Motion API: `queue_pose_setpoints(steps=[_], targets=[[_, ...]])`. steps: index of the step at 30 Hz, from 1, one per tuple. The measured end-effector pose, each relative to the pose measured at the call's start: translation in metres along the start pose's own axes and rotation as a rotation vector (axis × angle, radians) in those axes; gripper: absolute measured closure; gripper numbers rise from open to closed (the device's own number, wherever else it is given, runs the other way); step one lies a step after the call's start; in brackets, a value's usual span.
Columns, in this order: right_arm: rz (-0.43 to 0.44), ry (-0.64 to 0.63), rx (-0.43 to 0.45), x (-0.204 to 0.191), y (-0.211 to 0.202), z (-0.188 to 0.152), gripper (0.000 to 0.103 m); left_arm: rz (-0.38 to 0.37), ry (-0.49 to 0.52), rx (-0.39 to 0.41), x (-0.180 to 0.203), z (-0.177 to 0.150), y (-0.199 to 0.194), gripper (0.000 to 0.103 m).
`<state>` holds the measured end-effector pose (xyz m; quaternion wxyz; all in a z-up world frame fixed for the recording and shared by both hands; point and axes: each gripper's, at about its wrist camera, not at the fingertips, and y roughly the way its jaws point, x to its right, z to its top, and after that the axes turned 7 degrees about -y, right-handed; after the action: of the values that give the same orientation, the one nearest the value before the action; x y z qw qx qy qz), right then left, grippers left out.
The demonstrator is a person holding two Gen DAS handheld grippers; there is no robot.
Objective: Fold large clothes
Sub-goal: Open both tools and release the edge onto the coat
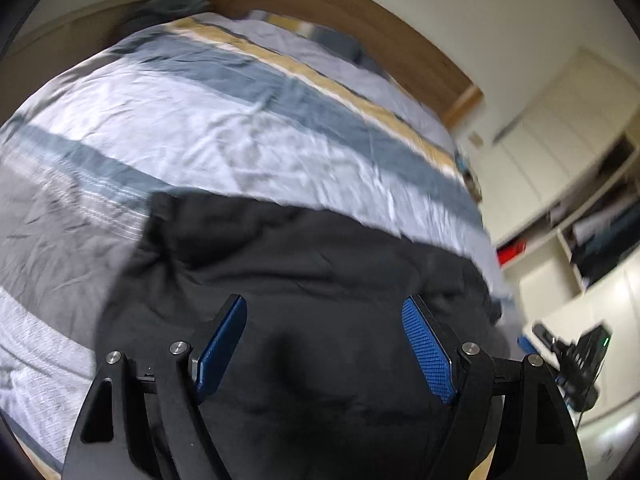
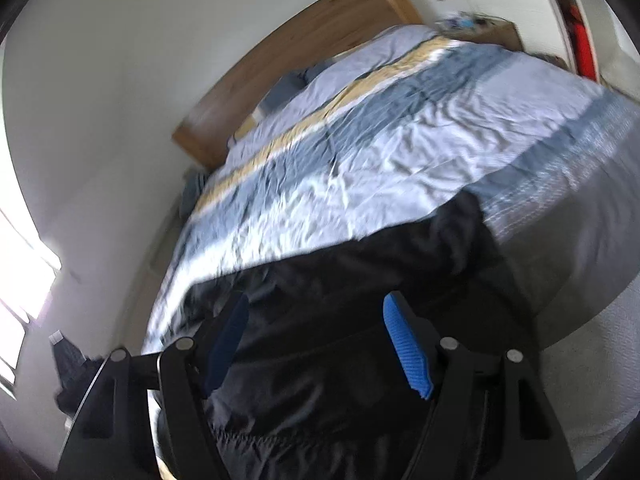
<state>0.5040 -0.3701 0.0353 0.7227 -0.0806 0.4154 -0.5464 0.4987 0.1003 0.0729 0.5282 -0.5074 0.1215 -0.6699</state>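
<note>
A large black garment [image 1: 304,264] lies flat on the near part of the striped bed cover [image 1: 192,120]. My left gripper [image 1: 325,308] hangs above it, jaws wide apart, blue pads [image 1: 428,352] bare, nothing between them. In the right wrist view the same black garment [image 2: 360,272] spreads across the near end of the bed cover [image 2: 380,152]. My right gripper [image 2: 316,308] is open above the cloth, with its blue pads [image 2: 404,348] clear of it. Both views are blurred by motion.
A wooden headboard [image 1: 360,28] stands at the far end of the bed. White cupboards and open shelves [image 1: 560,184] line the right side. The other gripper's body [image 1: 580,356] shows at the right. A dark heap [image 2: 70,372] lies on the floor by a bright window [image 2: 24,280].
</note>
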Motion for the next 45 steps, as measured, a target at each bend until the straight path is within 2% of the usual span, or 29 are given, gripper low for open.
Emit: queue_pose_setpoints(steps=[5, 9, 11, 21, 25, 29, 36, 39, 40, 42, 45], targets=[[-0.081, -0.169, -0.065, -0.041, 0.051, -0.014, 0.034, 0.022, 0.084, -0.035, 0.033, -0.009, 0.048, 0.025], [-0.14, -0.255, -0.118, -0.051, 0.095, -0.018, 0.034, 0.109, 0.169, -0.084, 0.047, -0.007, 0.094, 0.024], [-0.149, -0.249, -0.135, -0.047, 0.111, -0.019, 0.034, 0.147, 0.173, -0.099, 0.047, -0.002, 0.114, 0.022], [-0.163, -0.161, -0.185, -0.011, 0.174, 0.008, 0.034, 0.235, 0.148, -0.16, 0.04, 0.031, 0.184, 0.013], [-0.149, -0.119, -0.202, 0.004, 0.192, 0.012, 0.034, 0.237, 0.126, -0.179, 0.035, 0.037, 0.198, 0.011], [-0.15, -0.098, -0.207, 0.011, 0.189, 0.014, 0.034, 0.239, 0.103, -0.183, 0.028, 0.042, 0.191, 0.009], [-0.293, -0.171, -0.141, -0.002, 0.138, 0.019, 0.034, 0.376, 0.142, -0.109, 0.015, 0.047, 0.142, 0.01], [-0.294, -0.196, -0.097, -0.011, 0.112, 0.018, 0.034, 0.343, 0.164, -0.079, 0.012, 0.041, 0.115, 0.012], [-0.282, -0.199, -0.088, -0.014, 0.107, 0.017, 0.034, 0.304, 0.16, -0.082, 0.009, 0.036, 0.106, 0.012], [-0.241, -0.204, -0.077, -0.019, 0.098, 0.009, 0.034, 0.275, 0.15, -0.092, 0.002, 0.026, 0.1, 0.012], [-0.2, -0.202, -0.107, -0.011, 0.1, -0.012, 0.034, 0.245, 0.115, -0.095, -0.022, 0.011, 0.095, 0.011]])
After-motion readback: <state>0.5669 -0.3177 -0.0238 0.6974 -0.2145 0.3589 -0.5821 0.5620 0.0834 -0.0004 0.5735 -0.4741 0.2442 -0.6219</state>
